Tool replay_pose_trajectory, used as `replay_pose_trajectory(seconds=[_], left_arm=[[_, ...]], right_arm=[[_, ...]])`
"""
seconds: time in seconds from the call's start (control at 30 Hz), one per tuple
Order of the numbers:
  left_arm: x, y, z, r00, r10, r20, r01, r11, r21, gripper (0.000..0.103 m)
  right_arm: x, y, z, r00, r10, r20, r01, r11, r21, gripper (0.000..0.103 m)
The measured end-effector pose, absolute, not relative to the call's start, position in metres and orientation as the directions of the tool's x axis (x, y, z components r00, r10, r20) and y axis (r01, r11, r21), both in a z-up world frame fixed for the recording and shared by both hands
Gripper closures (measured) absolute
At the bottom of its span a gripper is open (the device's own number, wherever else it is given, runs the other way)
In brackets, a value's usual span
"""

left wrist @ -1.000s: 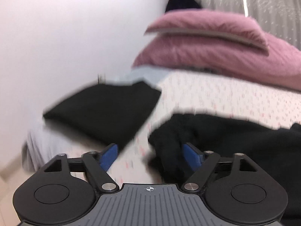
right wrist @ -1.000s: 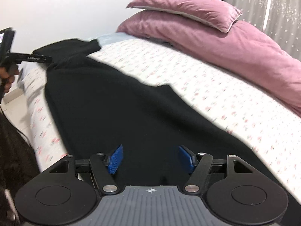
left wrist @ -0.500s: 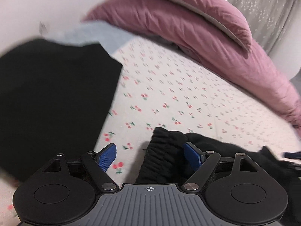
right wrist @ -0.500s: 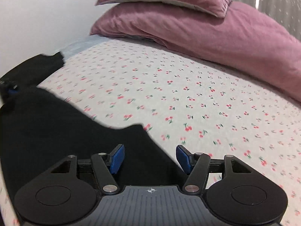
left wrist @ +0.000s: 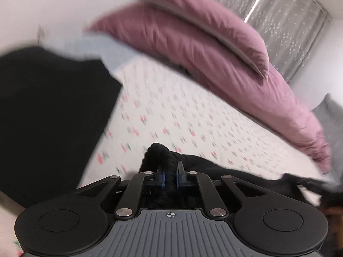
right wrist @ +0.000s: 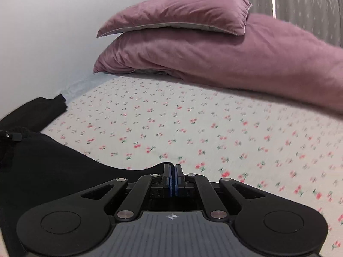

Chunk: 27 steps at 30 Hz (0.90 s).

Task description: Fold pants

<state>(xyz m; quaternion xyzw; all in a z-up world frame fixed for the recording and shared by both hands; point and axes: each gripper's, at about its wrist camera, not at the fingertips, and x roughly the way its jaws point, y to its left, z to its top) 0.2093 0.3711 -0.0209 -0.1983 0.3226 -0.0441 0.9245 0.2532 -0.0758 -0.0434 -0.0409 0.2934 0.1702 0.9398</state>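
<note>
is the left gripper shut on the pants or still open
Shut on them. In the left wrist view the left gripper has its blue pads pressed against a bunched ridge of the black pants, with no open gap.

Both grippers sit low and level, the left gripper (left wrist: pixel 169 174) and right gripper (right wrist: pixel 173 178) each with jaws pinched together.
</note>
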Motion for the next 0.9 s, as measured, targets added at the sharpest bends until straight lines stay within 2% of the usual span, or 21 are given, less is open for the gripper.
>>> replay_pose_trajectory(seconds=[0.07, 0.13, 0.2, 0.23, 0.3, 0.37, 0.4, 0.57, 0.9], left_arm=[[0.218, 0.363, -0.027, 0.765, -0.152, -0.626, -0.078, 0.943, -0.324, 0.092], [0.221, 0.358, -0.032, 0.761, -0.122, -0.637, -0.100, 0.948, -0.301, 0.086], [0.216, 0.353, -0.024, 0.769, -0.089, -0.633, -0.118, 0.953, -0.277, 0.083], [0.209, 0.351, -0.019, 0.777, -0.074, -0.626, -0.120, 0.958, -0.262, 0.079], [0.203, 0.344, -0.009, 0.781, -0.024, -0.624, -0.130, 0.971, -0.199, 0.069], [0.195, 0.333, 0.002, 0.798, 0.039, -0.602, -0.133, 0.985, -0.112, 0.049], [0.192, 0.325, 0.008, 0.809, 0.040, -0.587, -0.115, 0.989, -0.090, 0.046], [0.188, 0.285, 0.023, 0.814, -0.067, -0.577, 0.003, 0.994, -0.111, 0.031], [0.172, 0.174, 0.009, 0.742, -0.271, -0.613, 0.289, 0.955, -0.073, 0.028]], right_arm=[[0.267, -0.071, -0.057, 0.737, 0.258, -0.625, -0.317, 0.948, 0.017, 0.101], [0.268, -0.067, -0.061, 0.746, 0.197, -0.637, -0.280, 0.959, -0.032, 0.095], [0.256, -0.068, -0.055, 0.775, 0.157, -0.612, -0.251, 0.965, -0.070, 0.070], [0.248, -0.069, -0.048, 0.789, 0.144, -0.598, -0.248, 0.964, -0.095, 0.066], [0.231, -0.074, -0.037, 0.807, 0.113, -0.580, -0.246, 0.957, -0.156, 0.061], [0.219, -0.085, -0.029, 0.811, 0.078, -0.580, -0.225, 0.956, -0.186, 0.059], [0.214, -0.090, -0.025, 0.811, 0.063, -0.582, -0.213, 0.958, -0.194, 0.057], [0.193, -0.111, -0.019, 0.793, -0.016, -0.608, -0.137, 0.969, -0.205, 0.042], [0.164, -0.146, -0.026, 0.772, -0.077, -0.631, -0.062, 0.979, -0.196, 0.042]])
